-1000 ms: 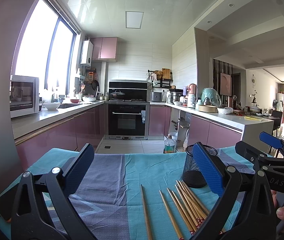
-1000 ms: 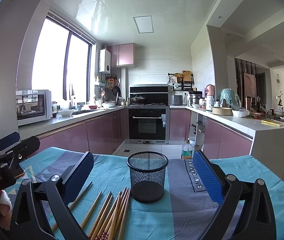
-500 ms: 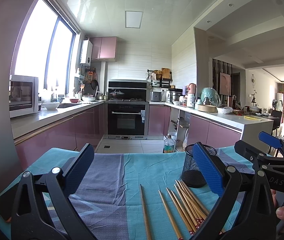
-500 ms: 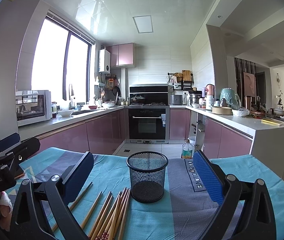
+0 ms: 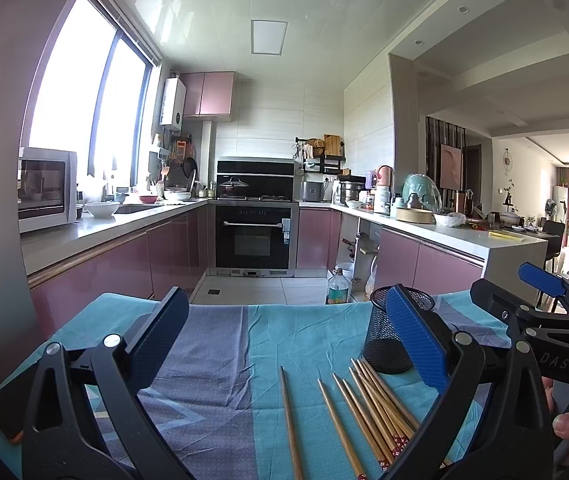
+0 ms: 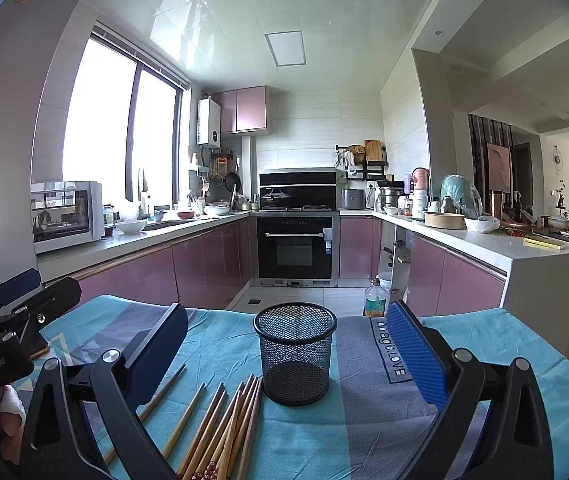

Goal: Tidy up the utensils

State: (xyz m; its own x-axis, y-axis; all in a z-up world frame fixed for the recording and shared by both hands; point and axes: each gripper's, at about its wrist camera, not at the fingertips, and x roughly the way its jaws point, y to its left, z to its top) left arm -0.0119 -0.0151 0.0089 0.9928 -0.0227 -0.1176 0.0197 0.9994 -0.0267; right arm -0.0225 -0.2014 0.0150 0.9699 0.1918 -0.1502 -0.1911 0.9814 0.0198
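Several wooden chopsticks (image 5: 368,408) lie loose on a blue and grey tablecloth (image 5: 220,344), also seen in the right wrist view (image 6: 224,424). A black mesh holder (image 6: 295,354) stands upright and empty just beyond them; it shows in the left wrist view (image 5: 388,336) partly behind a finger. My left gripper (image 5: 284,340) is open and empty above the cloth, left of the chopsticks. My right gripper (image 6: 288,352) is open and empty, with the holder between its fingers' lines of sight.
The table's far edge drops to a tiled kitchen floor with a plastic bottle (image 6: 374,300). Pink cabinets, an oven (image 6: 295,248) and worktops stand beyond. A dark flat object (image 5: 8,408) lies at the cloth's left edge.
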